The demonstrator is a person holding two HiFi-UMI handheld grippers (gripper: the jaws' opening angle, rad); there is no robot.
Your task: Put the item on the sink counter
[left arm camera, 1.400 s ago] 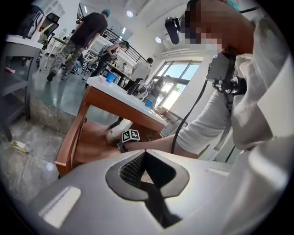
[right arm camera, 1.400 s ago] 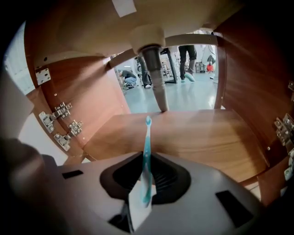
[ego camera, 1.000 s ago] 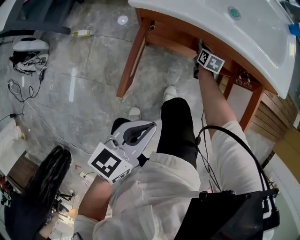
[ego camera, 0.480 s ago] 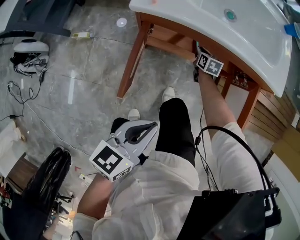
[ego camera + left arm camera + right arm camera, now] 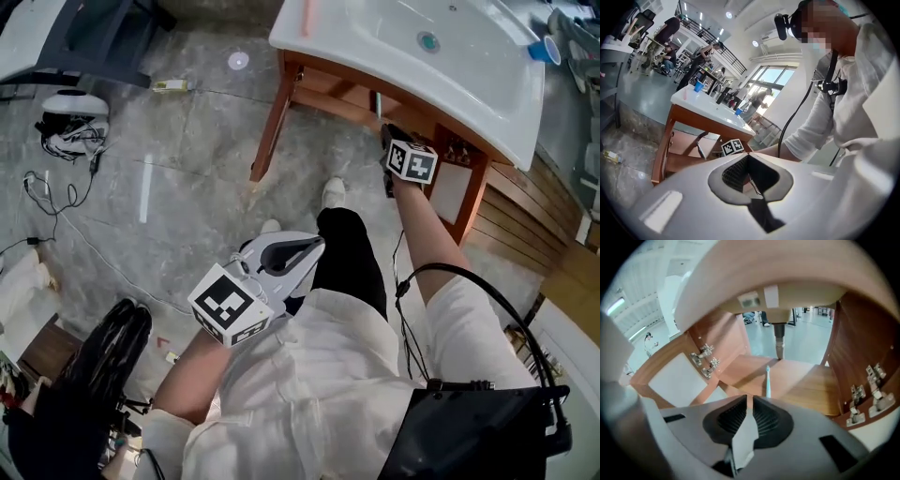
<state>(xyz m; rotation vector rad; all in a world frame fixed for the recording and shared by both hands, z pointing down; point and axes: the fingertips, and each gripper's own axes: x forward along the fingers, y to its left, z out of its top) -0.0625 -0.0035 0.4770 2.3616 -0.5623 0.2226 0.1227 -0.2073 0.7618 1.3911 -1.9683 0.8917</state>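
- Head view: the right gripper [image 5: 384,134] is reaching in under the front edge of the sink counter [image 5: 375,37], against its wooden frame [image 5: 267,131]. A thin toothbrush [image 5: 377,103] is sticking out of it toward the counter's underside, so it is not lying on the white top.
- The white top is showing mostly bare along its front edge. A blue cup [image 5: 547,49] is standing at its right end, and a thin pink item [image 5: 305,17] is lying near its left edge.
- The left gripper [image 5: 309,251] is hanging low beside the person's leg, well apart from the counter. It is over open grey floor [image 5: 187,169], with cables [image 5: 56,178] trailing at the floor's left side.
- Left gripper view: the jaws are meeting at their tips and gripping nothing. Beyond them the counter's front edge is running across, with the right gripper's marker cube [image 5: 732,146] just below it. A dark thin stick beside the cube is possibly the toothbrush, but it is too small to be sure.
- Right gripper view: the jaws are pressing together on the handle of the pale teal toothbrush [image 5: 768,380], and the jaws are hiding its lower part. Its head is pointing over the wooden shelf [image 5: 806,385].
- A drain pipe [image 5: 780,341] is hanging ahead, between the side panels with their hinges [image 5: 705,359].
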